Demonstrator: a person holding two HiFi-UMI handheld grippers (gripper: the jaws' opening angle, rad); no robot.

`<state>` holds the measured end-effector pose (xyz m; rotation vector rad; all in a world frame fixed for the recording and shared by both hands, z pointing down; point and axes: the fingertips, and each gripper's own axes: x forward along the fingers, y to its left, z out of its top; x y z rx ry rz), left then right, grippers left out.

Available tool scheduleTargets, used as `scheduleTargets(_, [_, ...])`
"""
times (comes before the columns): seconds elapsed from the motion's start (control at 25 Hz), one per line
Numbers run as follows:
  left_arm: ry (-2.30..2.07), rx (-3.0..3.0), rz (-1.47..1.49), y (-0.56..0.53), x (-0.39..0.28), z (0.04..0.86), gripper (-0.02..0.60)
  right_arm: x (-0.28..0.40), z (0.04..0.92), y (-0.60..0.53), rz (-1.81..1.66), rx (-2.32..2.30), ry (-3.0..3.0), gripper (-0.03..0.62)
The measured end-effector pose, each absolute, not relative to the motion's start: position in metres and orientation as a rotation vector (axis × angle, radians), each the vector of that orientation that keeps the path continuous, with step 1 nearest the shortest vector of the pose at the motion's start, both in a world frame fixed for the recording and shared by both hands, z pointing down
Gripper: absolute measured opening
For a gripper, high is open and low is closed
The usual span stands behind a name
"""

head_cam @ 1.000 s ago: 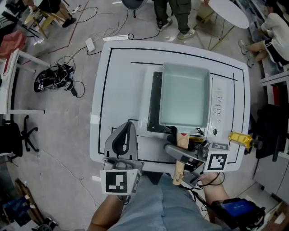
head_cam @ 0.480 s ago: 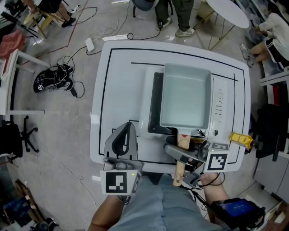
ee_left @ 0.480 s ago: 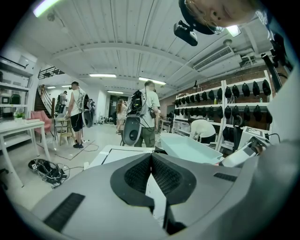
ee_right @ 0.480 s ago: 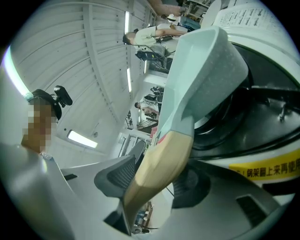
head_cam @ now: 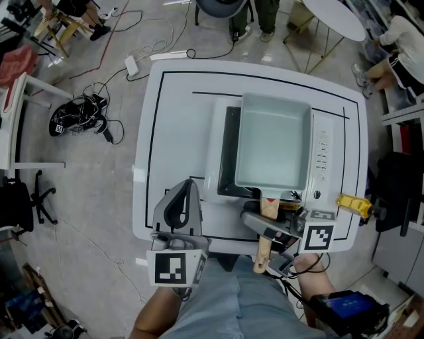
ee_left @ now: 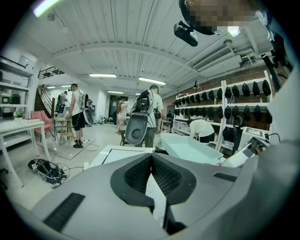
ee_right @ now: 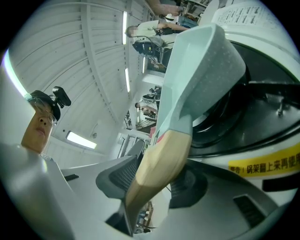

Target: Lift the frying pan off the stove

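A pale teal rectangular frying pan (head_cam: 271,149) sits on a white portable stove (head_cam: 321,159) on the white table (head_cam: 179,99). Its wooden handle (head_cam: 265,232) points toward me, past the table's near edge. My right gripper (head_cam: 273,218) straddles that handle. In the right gripper view the handle (ee_right: 164,159) runs between the two ribbed pads below the pan (ee_right: 197,70). The jaws of the right gripper (ee_right: 157,176) have just been closing around the handle, still slightly apart from it. My left gripper (head_cam: 190,184) hangs over the table's near left part, shut and empty (ee_left: 151,157).
A yellow part (head_cam: 351,204) sticks out at the table's right edge. Cables and a black bag (head_cam: 79,116) lie on the floor to the left. A round white table (head_cam: 334,16) and seated people are beyond the far right corner.
The person standing beyond the table has stepped away, out of the top of the view. Pan and both grippers show no visible shift.
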<state>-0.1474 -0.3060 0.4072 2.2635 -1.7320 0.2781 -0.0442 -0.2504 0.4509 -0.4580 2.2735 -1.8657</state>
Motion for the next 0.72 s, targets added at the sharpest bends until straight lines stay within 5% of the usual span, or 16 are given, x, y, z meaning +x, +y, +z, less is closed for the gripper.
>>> scheduleTargets(0.72, [-1.724, 2.276, 0.290, -0.306, -0.145, 0.407, 0.018, -0.043, 0.467, -0.241, -1.921, -0.513, 2.253, 0.121])
